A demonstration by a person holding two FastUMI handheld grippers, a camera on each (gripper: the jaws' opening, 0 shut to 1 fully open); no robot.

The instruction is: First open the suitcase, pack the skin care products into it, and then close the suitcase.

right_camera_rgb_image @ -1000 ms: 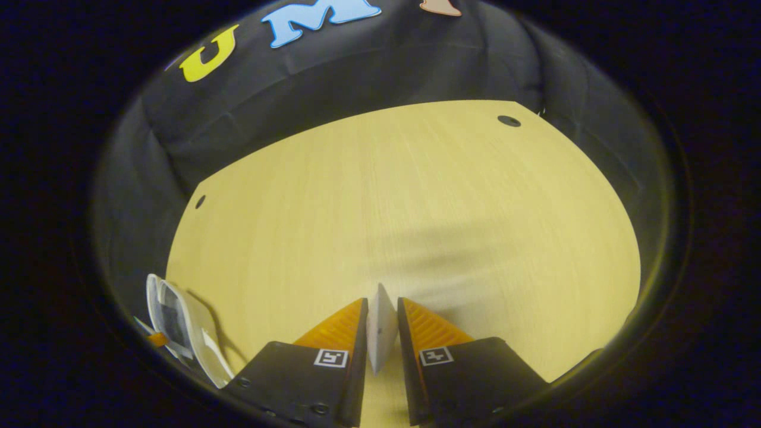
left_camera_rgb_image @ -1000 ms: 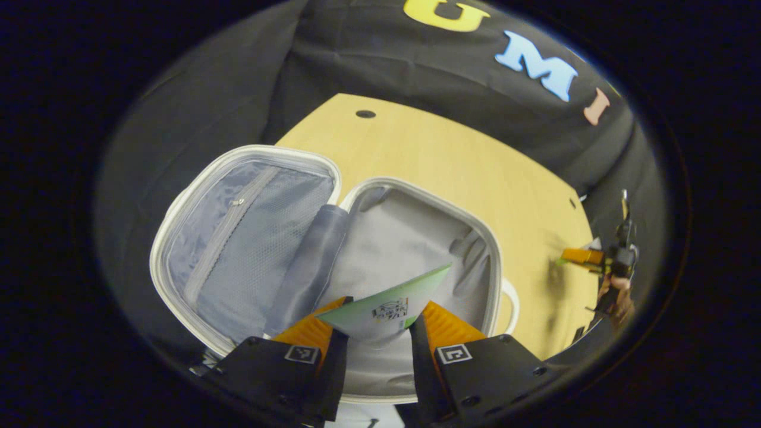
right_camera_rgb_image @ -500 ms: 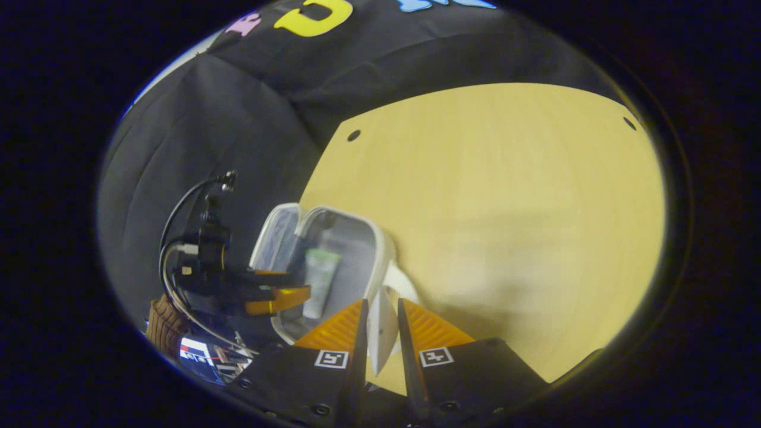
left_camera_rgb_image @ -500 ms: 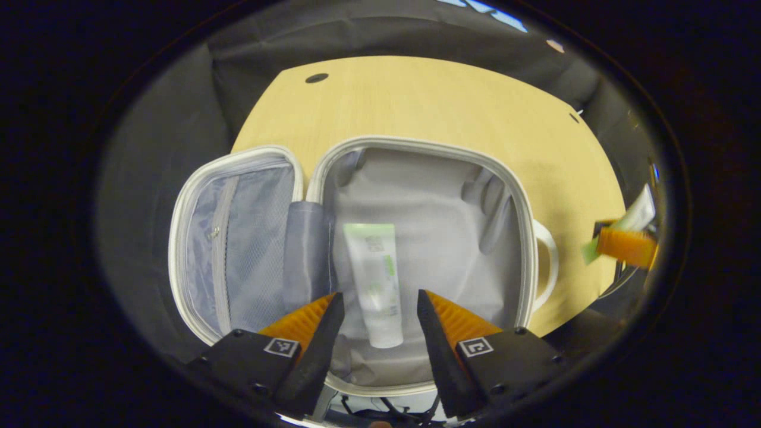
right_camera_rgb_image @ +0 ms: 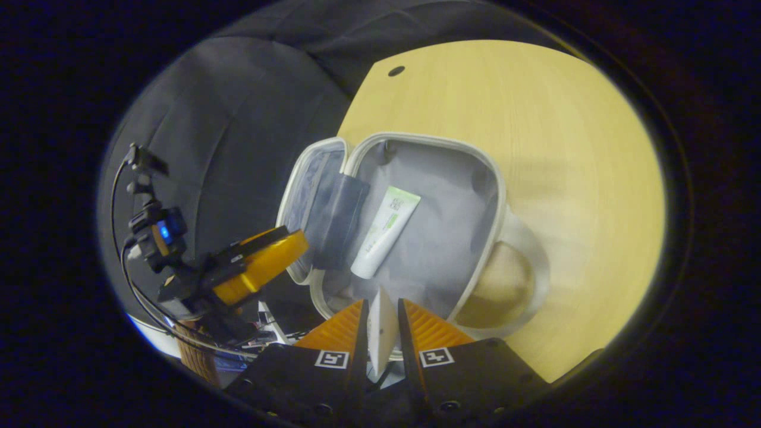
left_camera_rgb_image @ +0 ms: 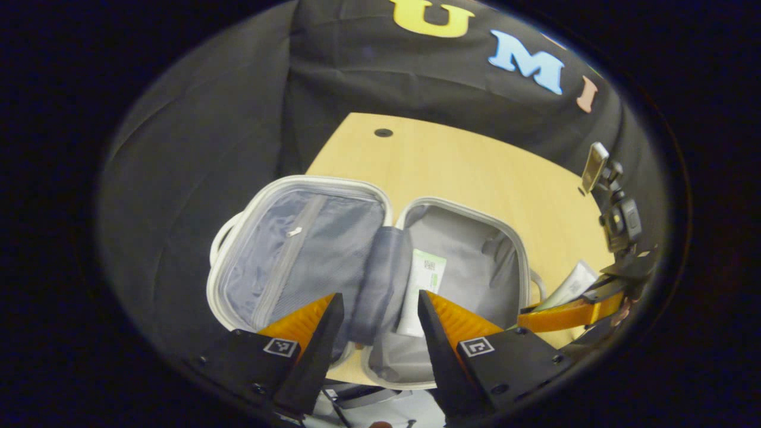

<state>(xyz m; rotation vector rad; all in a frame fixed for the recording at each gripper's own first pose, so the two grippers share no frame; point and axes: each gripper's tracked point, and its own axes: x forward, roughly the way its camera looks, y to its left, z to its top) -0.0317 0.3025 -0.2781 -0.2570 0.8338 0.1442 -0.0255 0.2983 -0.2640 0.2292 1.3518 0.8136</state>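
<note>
In the right gripper view, the right tongs [right_camera_rgb_image: 381, 324] pinch the flat end of a white tube [right_camera_rgb_image: 380, 326] just above the near rim of the open suitcase [right_camera_rgb_image: 498, 196], which lies on the tabletop [right_camera_rgb_image: 565, 119] with a green-and-white tube [right_camera_rgb_image: 385, 231] already resting on its grey lining. The left tongs [left_camera_rgb_image: 376, 312], spread apart and holding nothing, hover over the near edge of the case beside the zipped mesh lid [left_camera_rgb_image: 297, 249]. Both tubes look light, soft and a little slick, so a hold across the stiff crimped end seems safer than squeezing the body.
</note>
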